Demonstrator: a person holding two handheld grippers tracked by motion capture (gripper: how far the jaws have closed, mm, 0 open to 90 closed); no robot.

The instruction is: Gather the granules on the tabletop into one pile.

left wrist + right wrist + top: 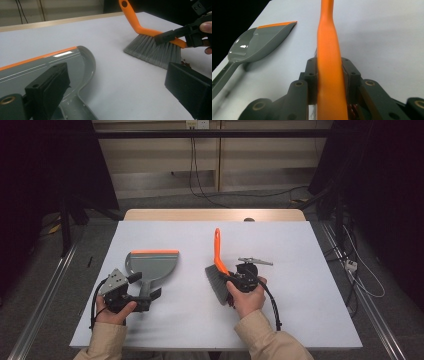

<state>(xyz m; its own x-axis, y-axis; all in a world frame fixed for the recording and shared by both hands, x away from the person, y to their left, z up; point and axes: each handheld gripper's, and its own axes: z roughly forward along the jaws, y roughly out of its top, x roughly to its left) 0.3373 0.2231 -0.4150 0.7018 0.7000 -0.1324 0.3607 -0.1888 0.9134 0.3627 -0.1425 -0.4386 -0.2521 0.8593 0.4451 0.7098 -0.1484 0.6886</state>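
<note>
Now right gripper (239,281) clamps brush (218,270); left gripper (145,296) seemingly grips dustpan (152,265) handle. We sweep low, left, toward pan.

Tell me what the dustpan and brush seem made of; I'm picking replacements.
Dustpan: likely grey moulded plastic, glossy with highlights, and an orange lip that may be rubber.
Brush: smooth orange back and handle, probably plastic; grey bristles look like synthetic fibre, fine and matte.

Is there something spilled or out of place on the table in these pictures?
Possibly: in the left gripper view, a few small brown bits lie on the table by the brush bristles. What they are is unclear. The dustpan lies flat, and nothing looks damaged.
</note>
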